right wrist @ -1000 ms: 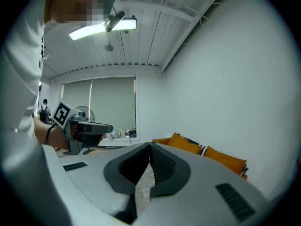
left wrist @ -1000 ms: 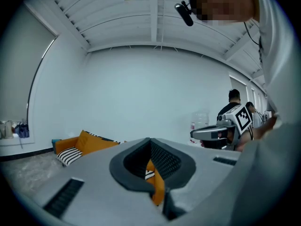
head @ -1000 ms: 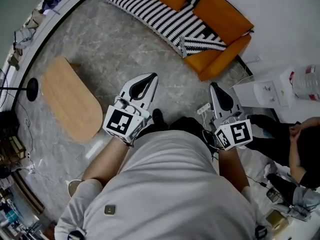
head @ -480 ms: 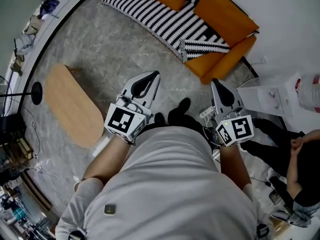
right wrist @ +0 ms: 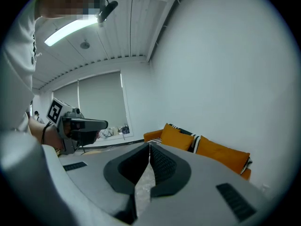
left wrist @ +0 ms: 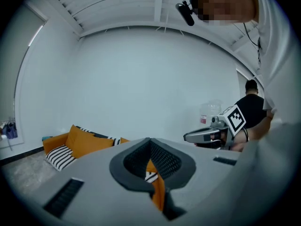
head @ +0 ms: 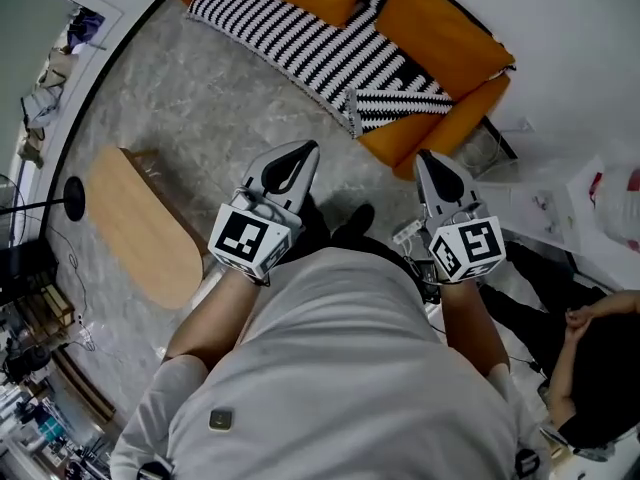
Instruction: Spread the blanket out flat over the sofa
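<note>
The orange sofa (head: 440,28) stands at the top of the head view. A black-and-white striped blanket (head: 320,43) lies over its seat and hangs off the front edge, bunched at the right end. Both grippers are held at waist height over the floor, well short of the sofa. My left gripper (head: 306,149) is shut with nothing in it. My right gripper (head: 424,157) is shut and empty too. The left gripper view has its closed tips (left wrist: 150,139) pointing toward the sofa (left wrist: 82,142). In the right gripper view the tips (right wrist: 149,145) meet, and the sofa (right wrist: 211,149) lies ahead.
A rounded wooden coffee table (head: 140,223) stands on the marble floor to the left. A white appliance (head: 560,203) and cables sit by the wall on the right, with a seated person (head: 590,368) beside them. A dark stand base (head: 72,196) is at far left.
The head view has shifted a little, and the sofa and blanket now sit slightly lower in it. Both grippers stay shut in the same pose.
</note>
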`<state>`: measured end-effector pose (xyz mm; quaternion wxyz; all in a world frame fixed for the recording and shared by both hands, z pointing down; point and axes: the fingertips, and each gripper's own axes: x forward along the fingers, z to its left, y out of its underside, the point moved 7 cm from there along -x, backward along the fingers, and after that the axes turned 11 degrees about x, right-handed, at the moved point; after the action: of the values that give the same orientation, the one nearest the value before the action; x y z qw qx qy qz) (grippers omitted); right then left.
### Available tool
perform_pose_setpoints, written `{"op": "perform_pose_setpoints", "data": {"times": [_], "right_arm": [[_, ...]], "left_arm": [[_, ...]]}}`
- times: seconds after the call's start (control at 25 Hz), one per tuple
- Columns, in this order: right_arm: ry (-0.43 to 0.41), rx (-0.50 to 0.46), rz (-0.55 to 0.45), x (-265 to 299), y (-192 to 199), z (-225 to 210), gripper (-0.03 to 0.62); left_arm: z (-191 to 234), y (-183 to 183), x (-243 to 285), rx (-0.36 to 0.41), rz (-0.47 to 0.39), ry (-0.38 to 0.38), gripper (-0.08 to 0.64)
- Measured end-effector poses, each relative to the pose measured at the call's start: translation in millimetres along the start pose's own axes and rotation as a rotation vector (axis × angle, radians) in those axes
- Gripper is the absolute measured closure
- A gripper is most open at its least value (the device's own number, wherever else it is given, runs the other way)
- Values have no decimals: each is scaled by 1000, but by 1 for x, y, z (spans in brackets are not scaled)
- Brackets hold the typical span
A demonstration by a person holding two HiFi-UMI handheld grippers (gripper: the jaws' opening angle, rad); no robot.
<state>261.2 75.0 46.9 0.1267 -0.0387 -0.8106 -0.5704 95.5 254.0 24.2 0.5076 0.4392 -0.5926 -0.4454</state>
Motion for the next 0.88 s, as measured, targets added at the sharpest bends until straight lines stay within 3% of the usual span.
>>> {"op": "perform_pose_setpoints", "data": {"times": [0.28,0.48,0.72,0.88], "right_arm": [[29,57,66,75,5,-38,561],[102,122,126,151,21,-82,557],[157,236,239,273,71,-135,499],[225,318,322,339,131,-172,455]], "left_arm": [[63,20,59,-27,36,25,554],[124,51,124,-34,80,78,554],[207,110,207,-14,186,177,554],[242,163,251,-41,247,228,554]]}}
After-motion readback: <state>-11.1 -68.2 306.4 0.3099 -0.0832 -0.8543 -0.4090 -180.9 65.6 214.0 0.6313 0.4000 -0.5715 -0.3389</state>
